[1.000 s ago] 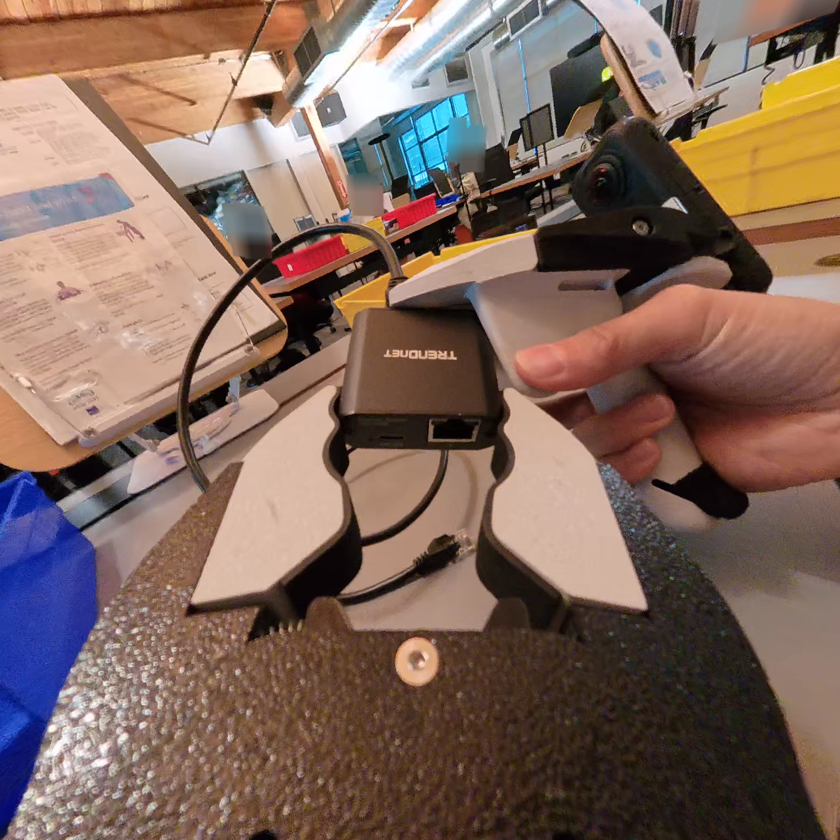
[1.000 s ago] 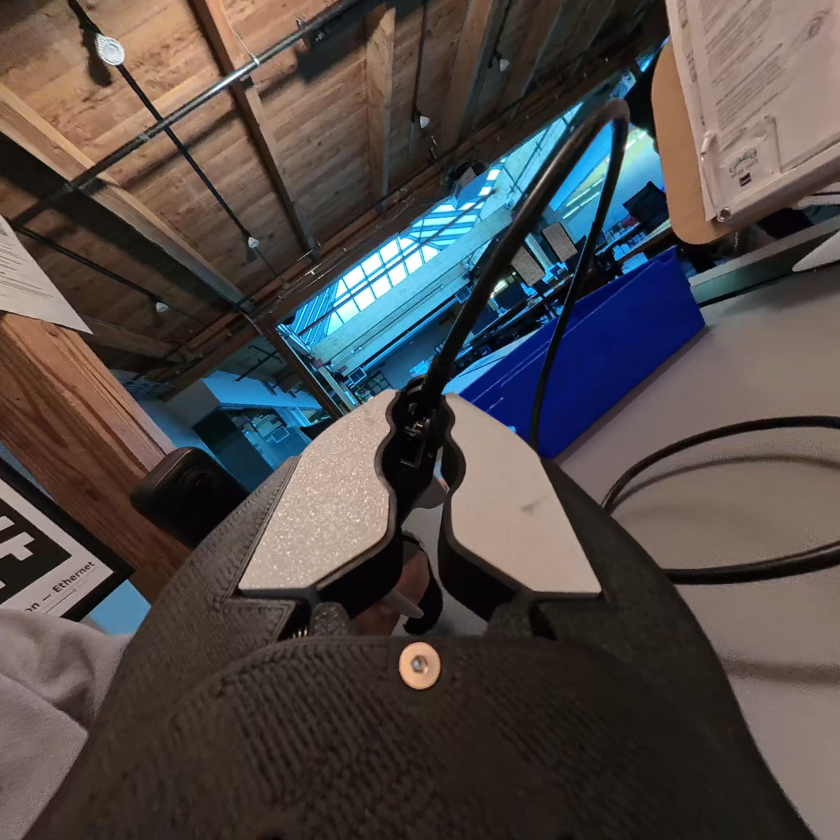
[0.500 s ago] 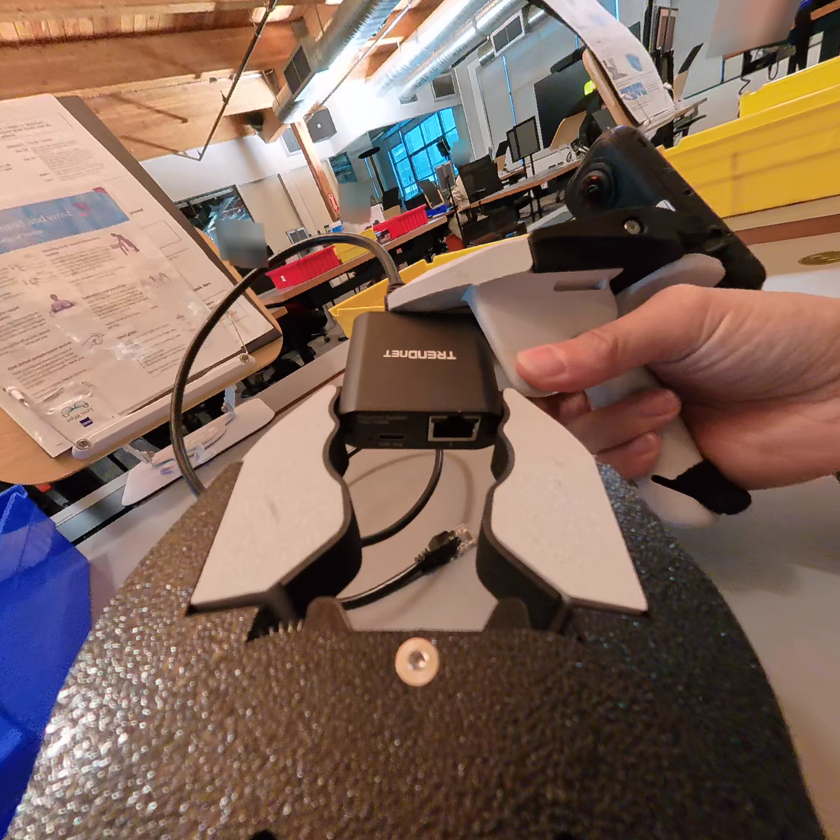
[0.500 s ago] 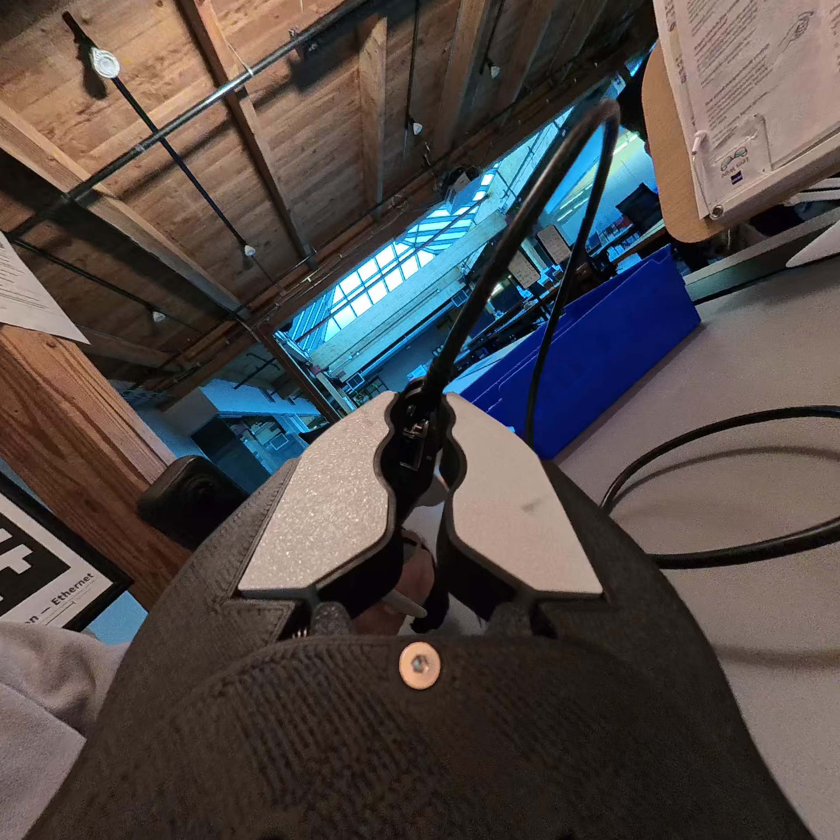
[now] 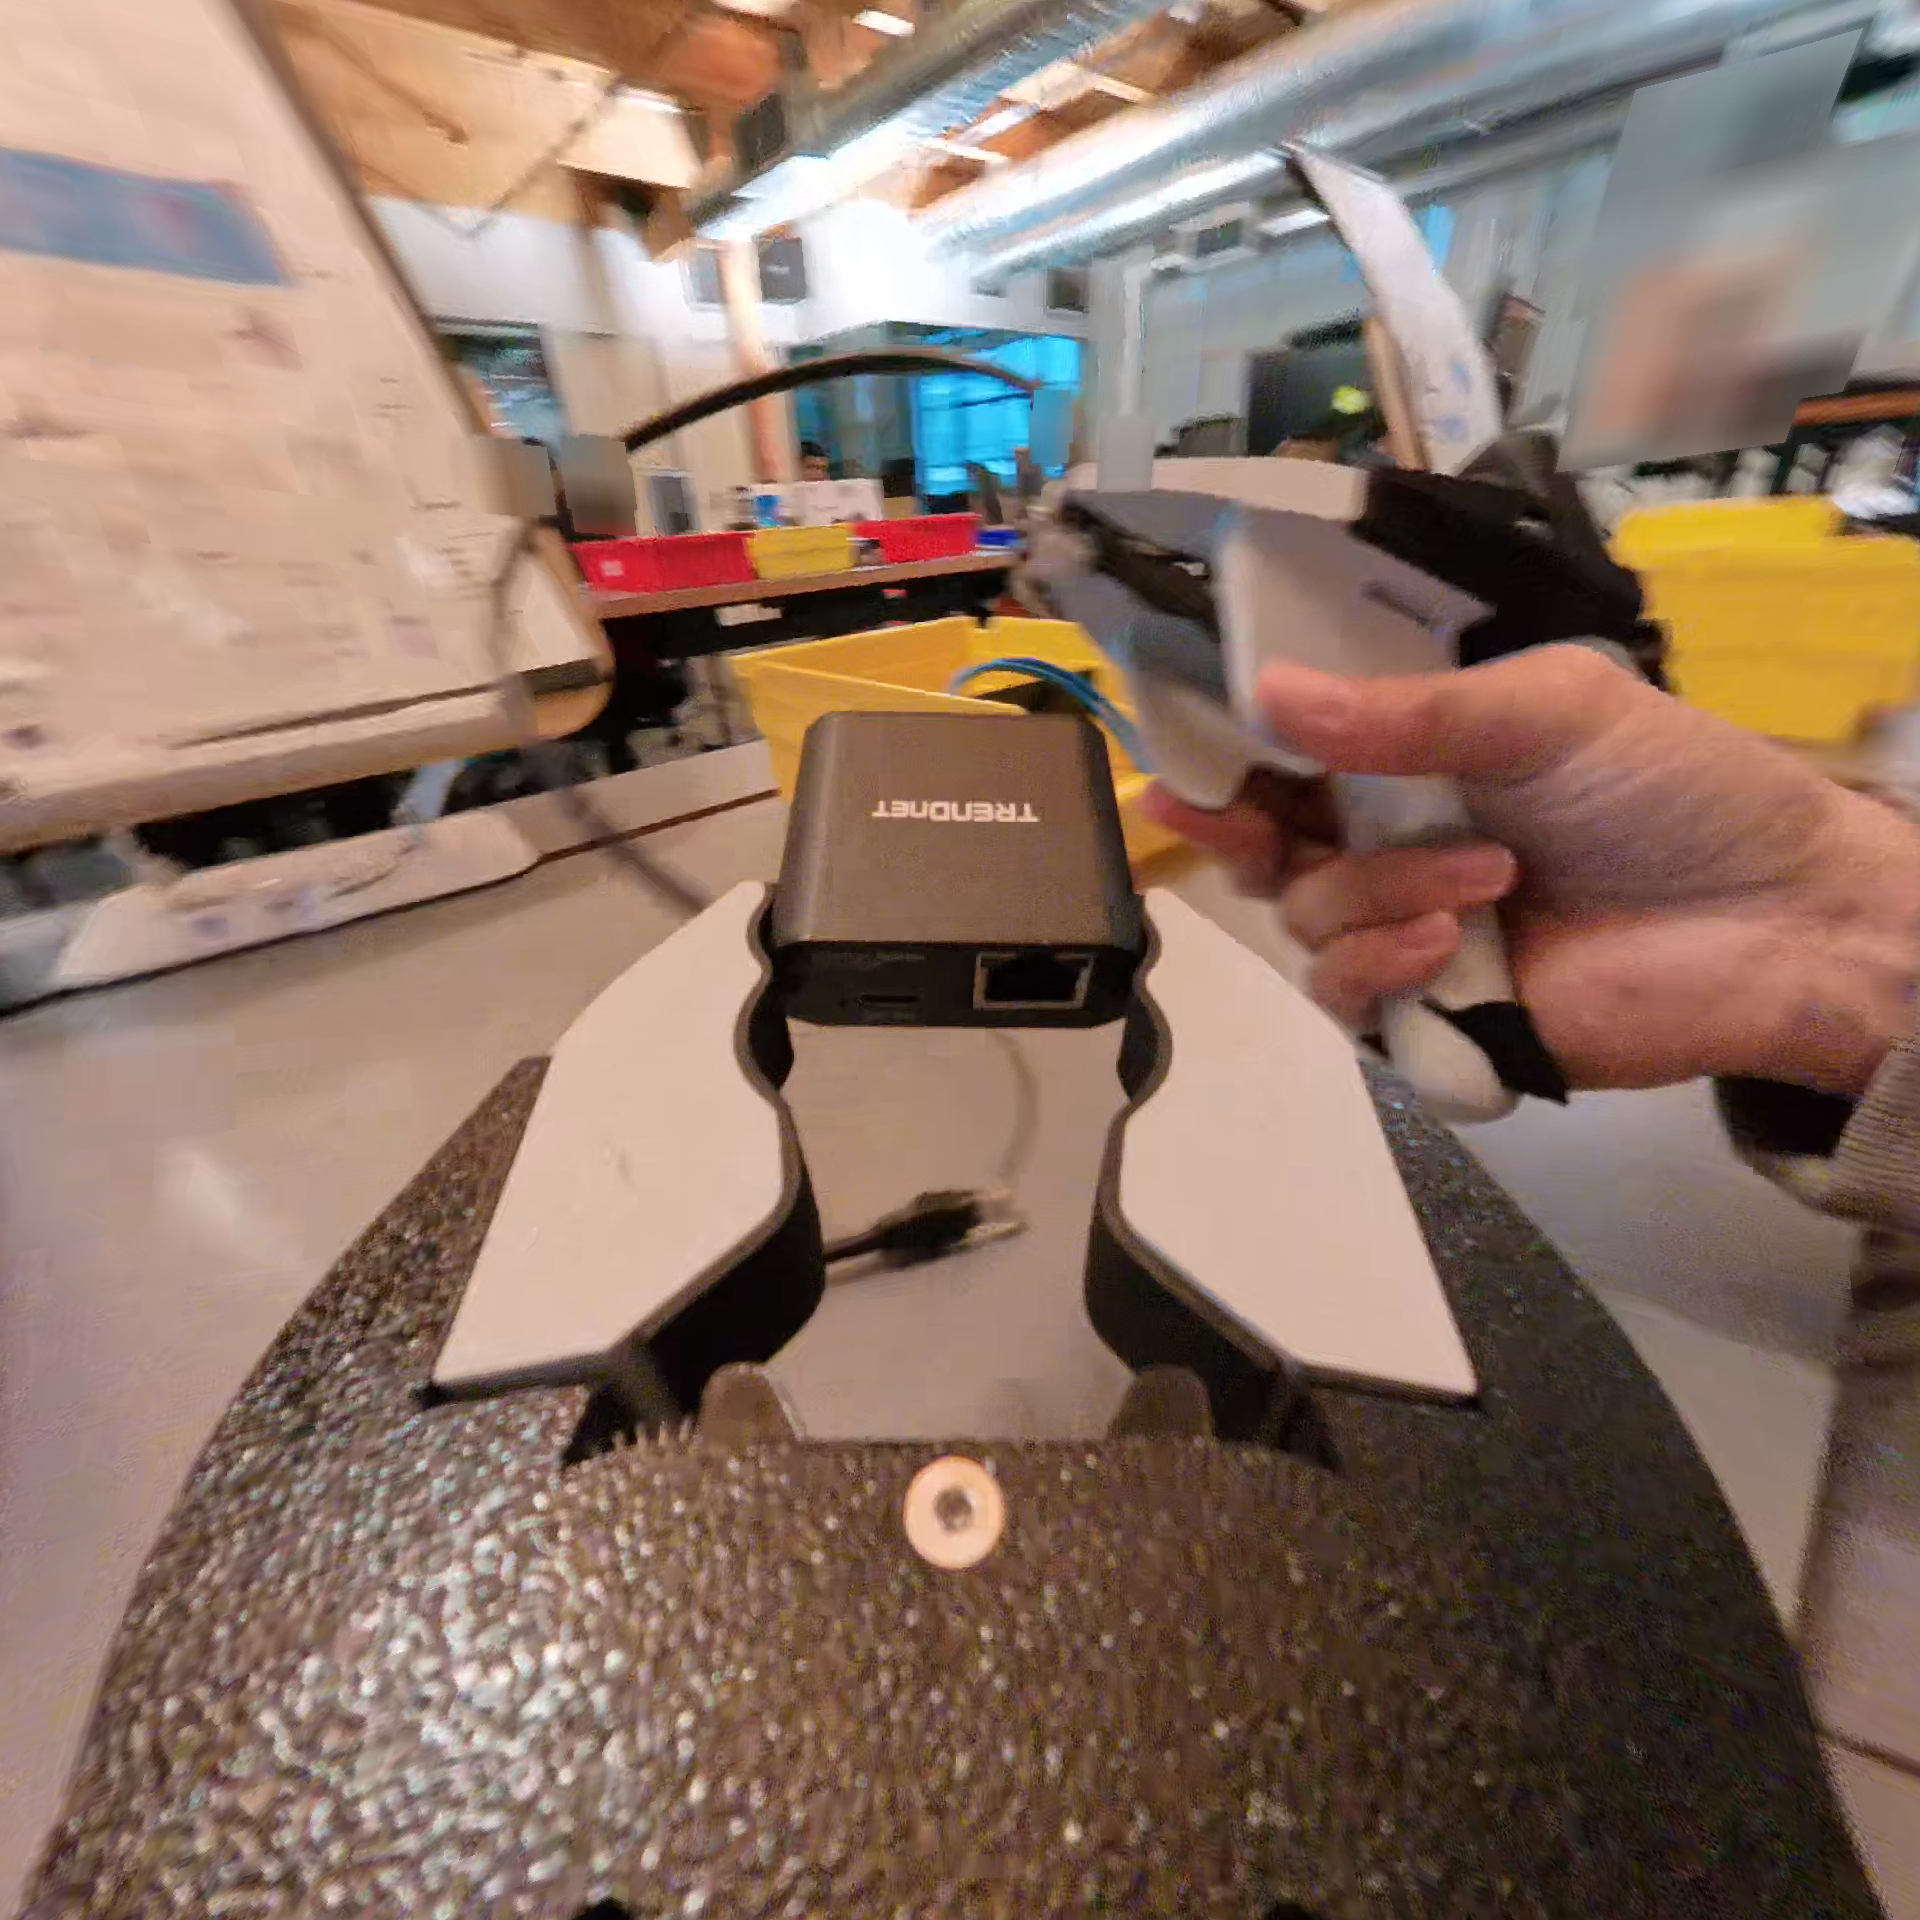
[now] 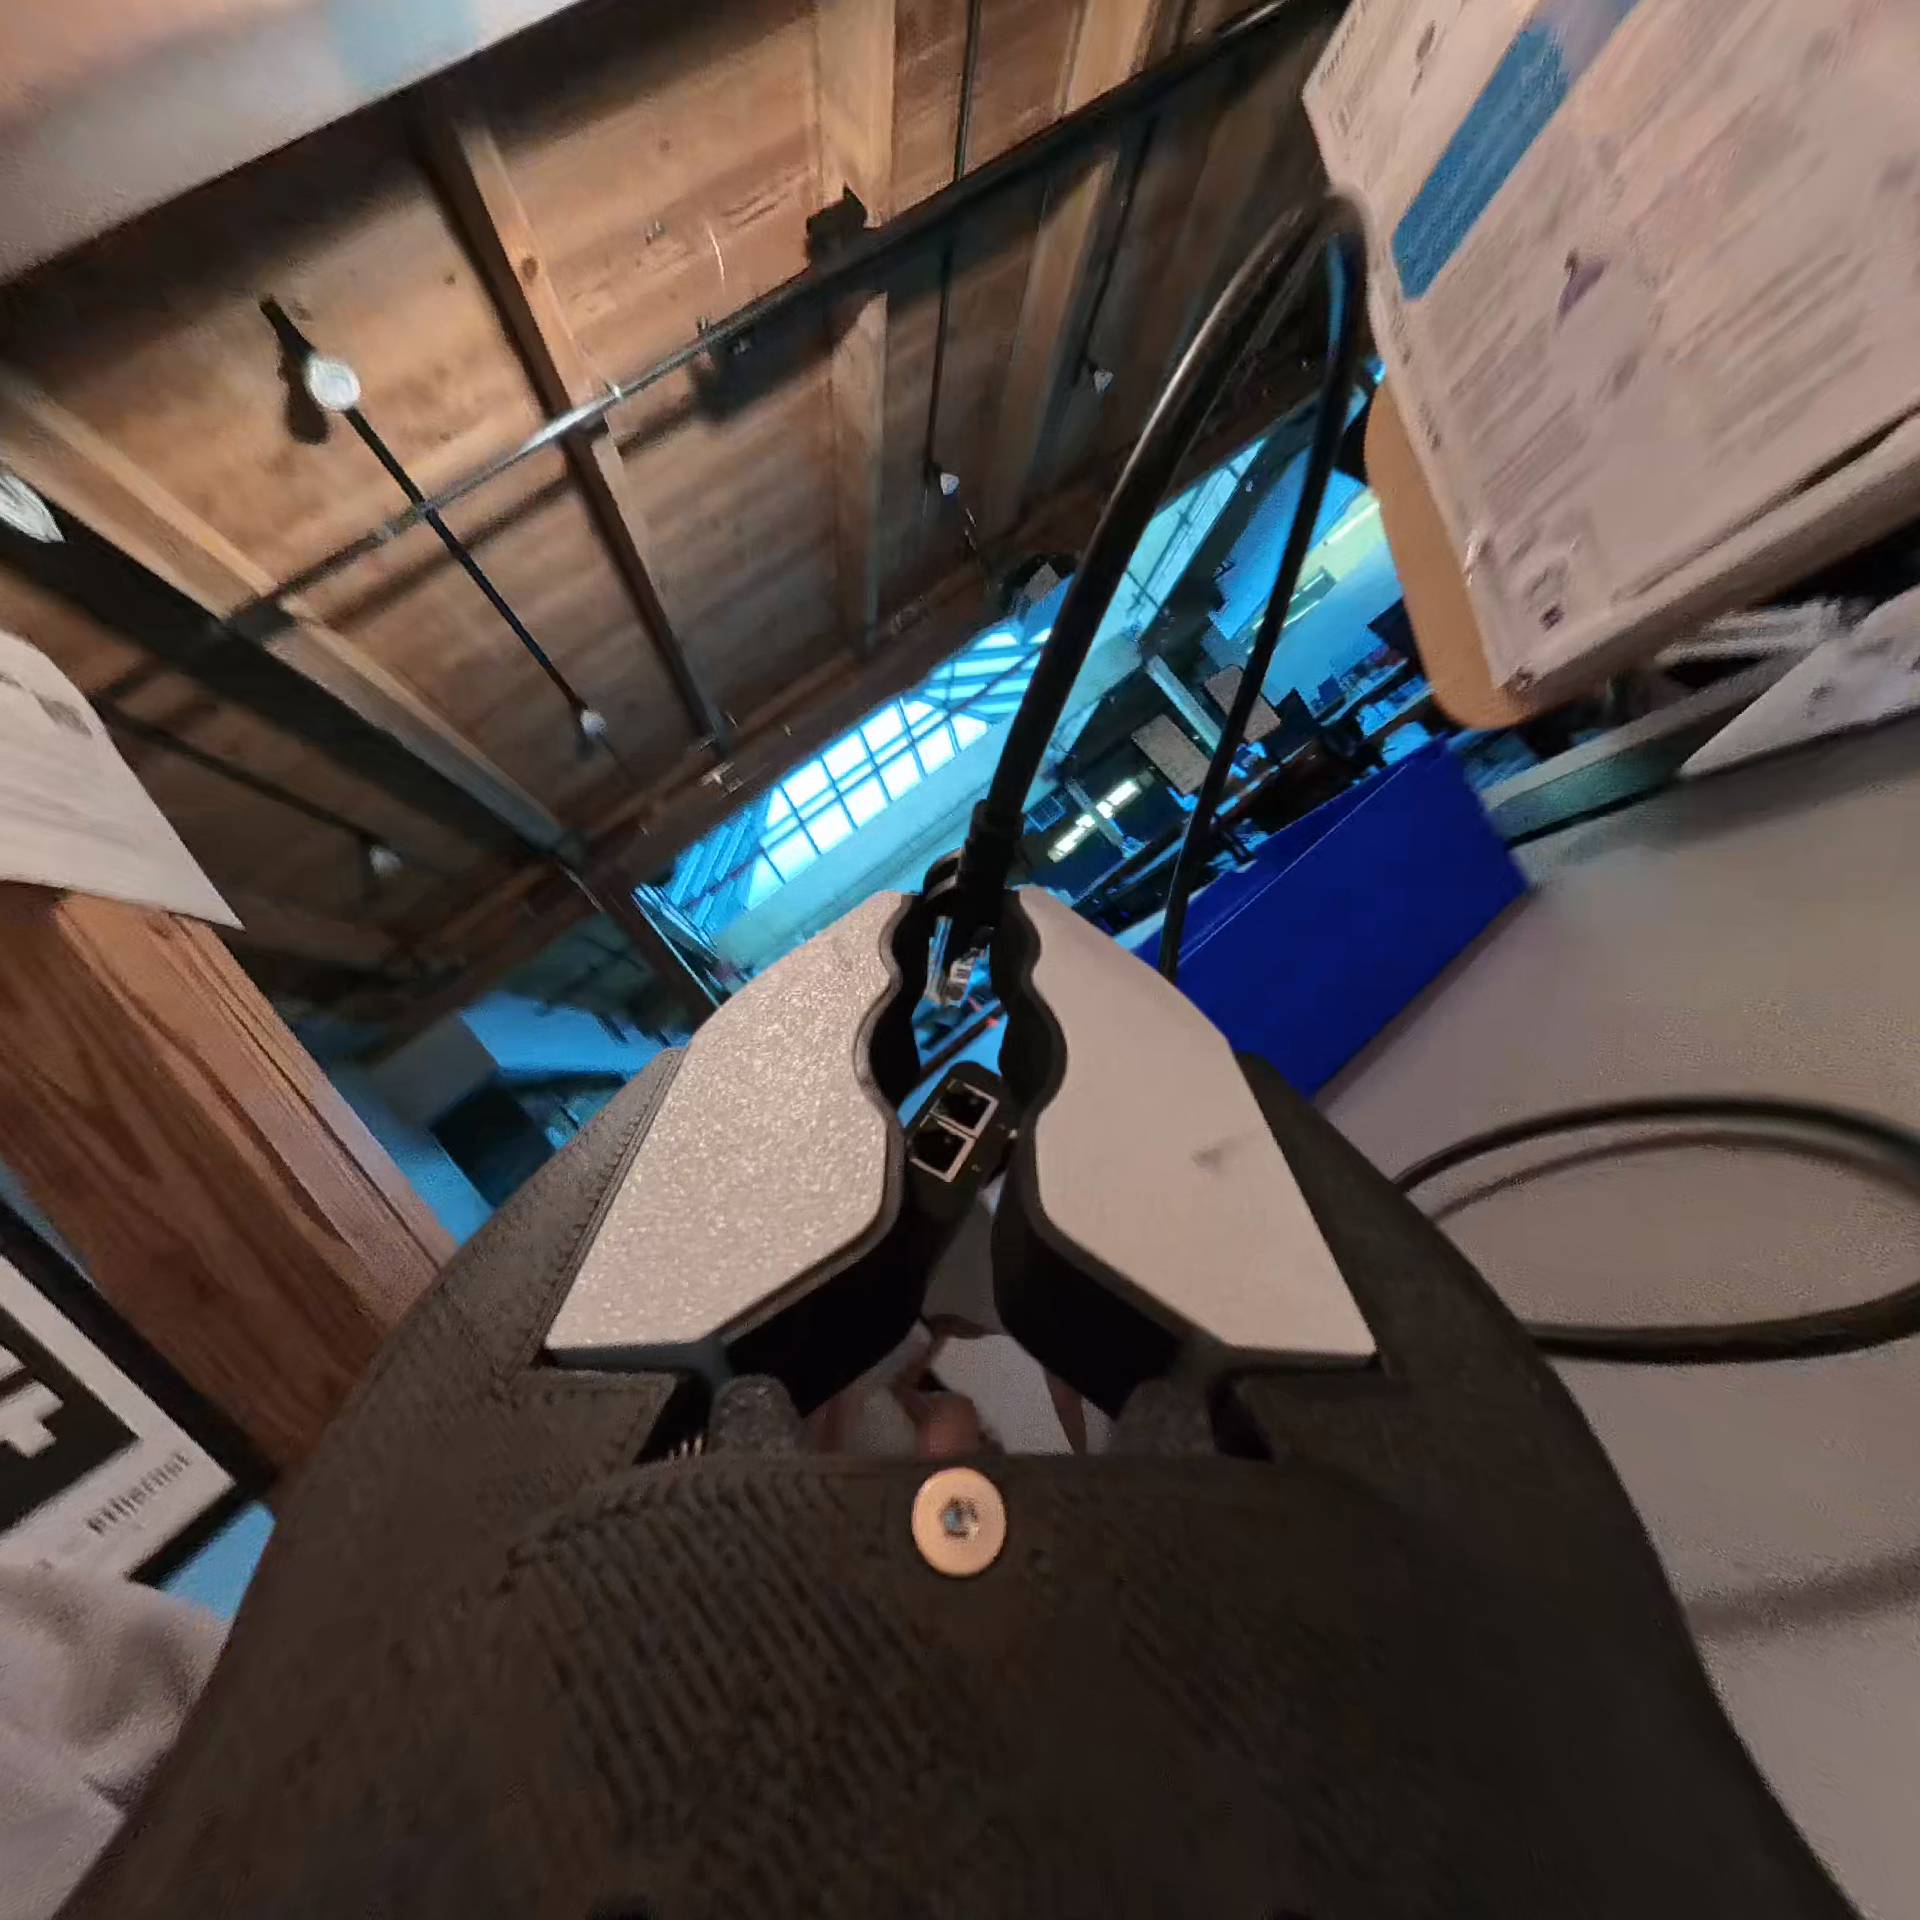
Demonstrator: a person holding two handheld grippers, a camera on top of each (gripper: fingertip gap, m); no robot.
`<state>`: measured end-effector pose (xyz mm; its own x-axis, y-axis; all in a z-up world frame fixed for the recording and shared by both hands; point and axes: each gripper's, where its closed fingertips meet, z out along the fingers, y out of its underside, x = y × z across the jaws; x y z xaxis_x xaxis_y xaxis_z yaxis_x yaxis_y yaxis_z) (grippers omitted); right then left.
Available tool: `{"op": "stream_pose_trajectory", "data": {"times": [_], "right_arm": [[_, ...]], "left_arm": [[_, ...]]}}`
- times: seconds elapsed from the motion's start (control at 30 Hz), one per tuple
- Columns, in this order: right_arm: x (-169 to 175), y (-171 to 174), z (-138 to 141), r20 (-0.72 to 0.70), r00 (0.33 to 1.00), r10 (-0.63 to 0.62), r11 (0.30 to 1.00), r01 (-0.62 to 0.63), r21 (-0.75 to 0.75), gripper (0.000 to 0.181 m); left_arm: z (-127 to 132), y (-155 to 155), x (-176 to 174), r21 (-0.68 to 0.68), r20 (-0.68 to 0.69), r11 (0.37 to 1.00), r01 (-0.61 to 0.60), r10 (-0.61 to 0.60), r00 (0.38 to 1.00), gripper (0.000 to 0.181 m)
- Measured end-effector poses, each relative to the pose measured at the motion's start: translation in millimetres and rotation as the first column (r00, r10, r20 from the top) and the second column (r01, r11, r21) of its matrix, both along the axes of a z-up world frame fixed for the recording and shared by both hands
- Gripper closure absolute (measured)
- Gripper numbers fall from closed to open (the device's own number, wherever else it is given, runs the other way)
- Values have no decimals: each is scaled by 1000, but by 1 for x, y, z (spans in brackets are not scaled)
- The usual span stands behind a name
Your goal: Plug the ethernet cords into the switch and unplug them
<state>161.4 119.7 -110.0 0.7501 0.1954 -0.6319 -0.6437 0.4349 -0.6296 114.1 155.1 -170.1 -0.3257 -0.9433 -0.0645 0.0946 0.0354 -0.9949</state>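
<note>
My left claw (image 5: 954,966) pinches the black switch (image 5: 951,862) above the grey surface (image 5: 260,1122). My right claw (image 6: 961,961) grips a black ethernet cord's plug (image 6: 954,956), clear of the switch's two ports (image 6: 951,1127). A second plug (image 5: 935,1231) lies loose below.

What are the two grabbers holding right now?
Left gripper: shut on the black switch.
Right gripper: shut on the black ethernet cord, at its plug end.

One switch (image 5: 954,862), two tools (image 5: 951,982) (image 6: 961,961). Two black cords: one plug (image 6: 954,961) held, one (image 5: 935,1231) on the counter (image 5: 260,1122). Two empty ports (image 6: 954,1127) show.
</note>
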Motion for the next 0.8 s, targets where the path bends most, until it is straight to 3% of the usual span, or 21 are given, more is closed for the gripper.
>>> {"op": "stream_pose_trajectory", "data": {"times": [0.07, 0.13, 0.3, 0.37, 0.6, 0.7, 0.8], "right_arm": [[9, -7, 0, 138, 987, -85, 991, 98, -93, 168], [5, -6, 1, 182, 981, -72, 986, 97, -136, 167], [18, -44, 38, 295, 952, -77, 978, 130, -164, 167], [24, -67, 57, 362, 926, -106, 969, 178, -172, 168], [36, -99, 108, 534, 846, 12, 966, 129, -226, 168], [62, -114, 131, 553, 833, 20, 974, 109, -200, 168], [104, -121, 124, 555, 830, 61, 948, 125, -292, 168]], "left_arm": [[5, 8, 2, 85, 34, 995, -55, 53, 998, 120], [16, 3, 1, 163, 78, 985, -60, 48, 996, 120], [30, 6, -7, 348, 157, 932, -105, 53, 986, 120], [31, 14, -6, 351, 160, 929, -122, 69, 985, 120], [31, 26, -5, 300, 128, 949, -96, 60, 990, 120], [33, 27, -5, 288, 127, 954, -90, 55, 990, 120], [34, 28, -4, 282, 122, 956, -81, 48, 991, 120]]}}
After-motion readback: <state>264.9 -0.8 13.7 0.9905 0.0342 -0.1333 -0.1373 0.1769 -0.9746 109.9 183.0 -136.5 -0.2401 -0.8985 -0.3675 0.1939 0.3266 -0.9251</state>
